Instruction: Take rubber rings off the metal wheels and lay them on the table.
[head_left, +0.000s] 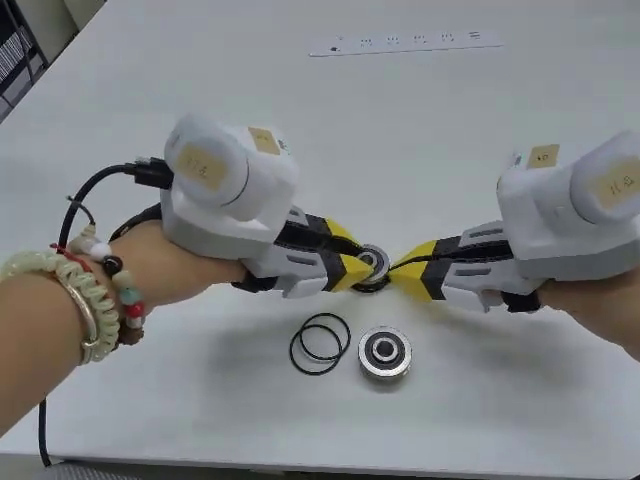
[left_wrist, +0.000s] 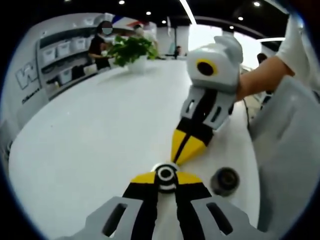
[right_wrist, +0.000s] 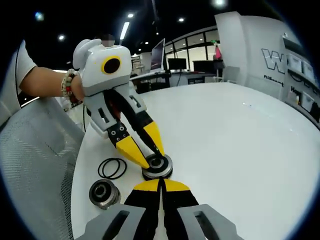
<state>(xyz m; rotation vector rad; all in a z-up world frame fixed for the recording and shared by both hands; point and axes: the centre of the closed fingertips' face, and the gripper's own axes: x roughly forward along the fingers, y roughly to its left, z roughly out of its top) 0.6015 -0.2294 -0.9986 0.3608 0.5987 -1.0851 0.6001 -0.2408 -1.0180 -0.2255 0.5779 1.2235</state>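
Rubber rings (head_left: 320, 343): I count two. They are thin and black. They lie flat on the white tabletop (head_left: 480, 130), one partly over the other.

I count two metal wheels as well. The held wheel (head_left: 372, 262) sits between the tips of the two tools. The second wheel (head_left: 385, 352) lies flat on the tabletop at 6 o'clock from the held wheel. The rings are just beside it, at its 9 o'clock.

The left gripper (head_left: 360, 270) comes in from 9 o'clock, and its yellow jaws are clamped on the held wheel. The right gripper (head_left: 397, 270) comes in from 3 o'clock. Its jaws are together, with the tips right at the rim of the held wheel. I cannot tell if they pinch a ring there. Both sets of jaws hide part of the held wheel.

The arm behind the left gripper wears bead bracelets (head_left: 95, 290). A black cable (head_left: 85, 195) runs back from that gripper.

A white power strip (head_left: 405, 42) lies far off at 12 o'clock. Past the tabletop, the room has a green plant (left_wrist: 131, 47), shelves (left_wrist: 62, 60) with boxes, some screens (right_wrist: 177, 64) and small ceiling lights.
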